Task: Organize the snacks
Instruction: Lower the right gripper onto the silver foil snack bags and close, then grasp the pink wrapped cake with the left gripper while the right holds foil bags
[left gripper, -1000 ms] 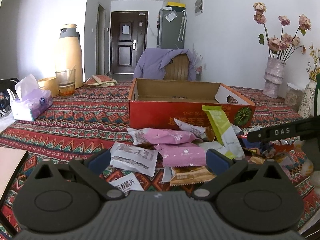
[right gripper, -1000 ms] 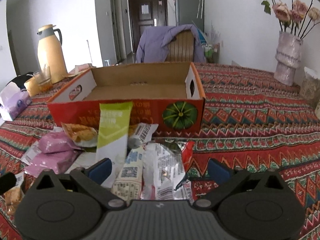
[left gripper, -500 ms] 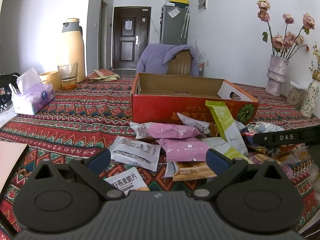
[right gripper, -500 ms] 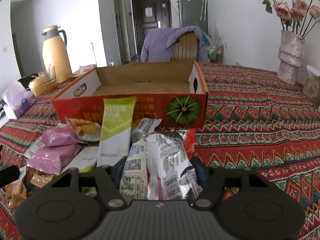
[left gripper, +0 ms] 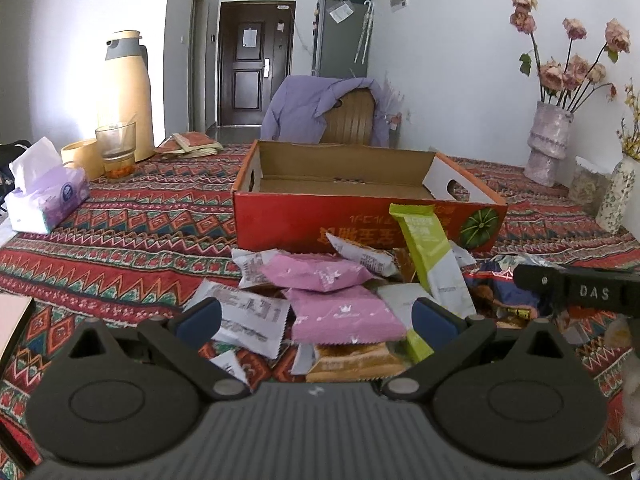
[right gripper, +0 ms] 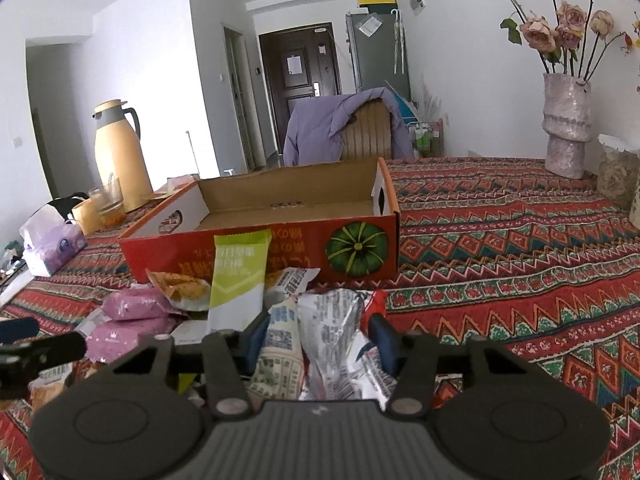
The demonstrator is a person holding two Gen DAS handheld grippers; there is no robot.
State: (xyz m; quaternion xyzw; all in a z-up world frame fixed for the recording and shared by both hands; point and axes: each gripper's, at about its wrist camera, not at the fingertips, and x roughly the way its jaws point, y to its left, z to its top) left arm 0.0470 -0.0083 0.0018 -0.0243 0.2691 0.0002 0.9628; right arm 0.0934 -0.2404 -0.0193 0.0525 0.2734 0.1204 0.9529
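Observation:
An open red cardboard box (left gripper: 360, 232) (right gripper: 180, 250) stands empty on the patterned tablecloth. A pile of snack packets lies in front of it: two pink packets (left gripper: 340, 314) (right gripper: 132, 332), a green-and-white packet (left gripper: 424, 240) (right gripper: 238, 276) leaning on the box, and orange and white ones. My left gripper (left gripper: 316, 318) hangs open just above the pink packets. My right gripper (right gripper: 318, 338) is closing; its pads press a crinkled silver-and-red packet (right gripper: 332, 320) and a white-and-blue packet (right gripper: 282, 344) together. Its side shows as a black bar (left gripper: 580, 292) in the left wrist view.
A cream thermos (left gripper: 124, 92), a glass (left gripper: 116, 148) and a purple tissue pack (left gripper: 48, 200) sit at the left. A vase of dried roses (left gripper: 548, 144) (right gripper: 568, 128) stands at the right. A chair with a purple jacket (left gripper: 332, 112) is behind the box.
The right jaws have drawn in from wide apart onto the silver and white packets. My left gripper has edged nearer to the pile, still open.

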